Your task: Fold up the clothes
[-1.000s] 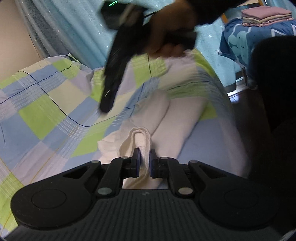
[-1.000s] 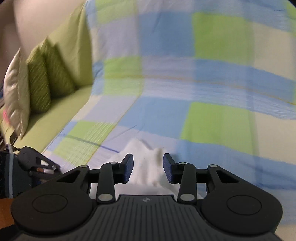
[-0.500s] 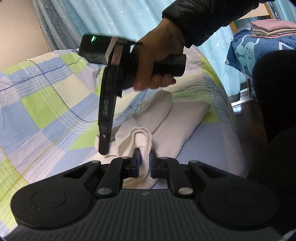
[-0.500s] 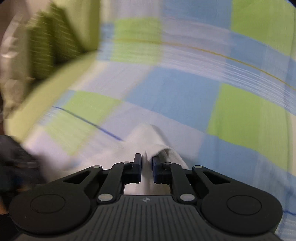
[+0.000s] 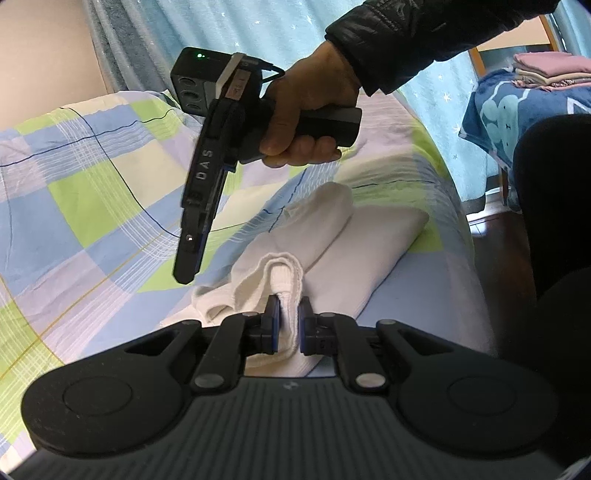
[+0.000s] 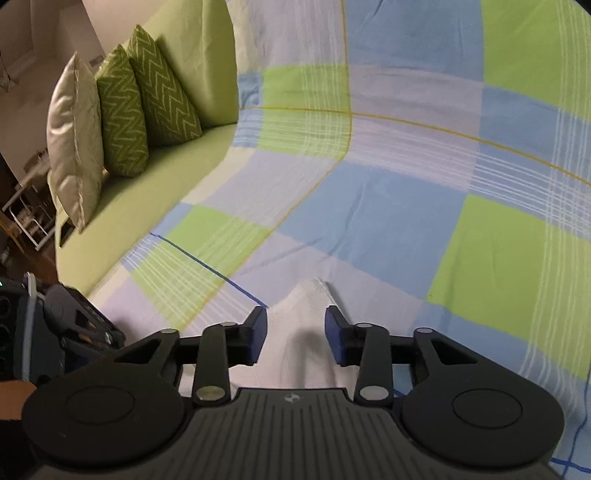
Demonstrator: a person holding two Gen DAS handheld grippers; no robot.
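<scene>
Left wrist view: my left gripper [image 5: 287,325] is pinched on a ribbed edge of the white garment [image 5: 354,251], the blue pads pressed against the fabric from both sides with a loop of cloth bulging up just ahead of them. The garment lies partly folded on the checked bedsheet [image 5: 92,206], a long doubled length running away from me toward the far edge of the bed, a rolled part lying beside it. Above the sheet I see my right hand [image 5: 314,110] gripping the handle of the right gripper [image 6: 295,336], which hangs point-down over the cloth, its tip clear of the garment on the left. A dark sleeve [image 5: 417,37] covers the wrist. Behind are a light blue curtain [image 5: 258,33] and, at the far right, a stack of folded clothes [image 5: 543,70] on a blue patterned cover.

Right wrist view: the right tongs are spread apart, and a peak of the white garment [image 6: 303,332] rises between them; I cannot tell whether either pad touches it. Beyond lie the checked sheet [image 6: 369,184] and a green sofa [image 6: 147,184] with three cushions [image 6: 122,110] leaning upright at its far end.
</scene>
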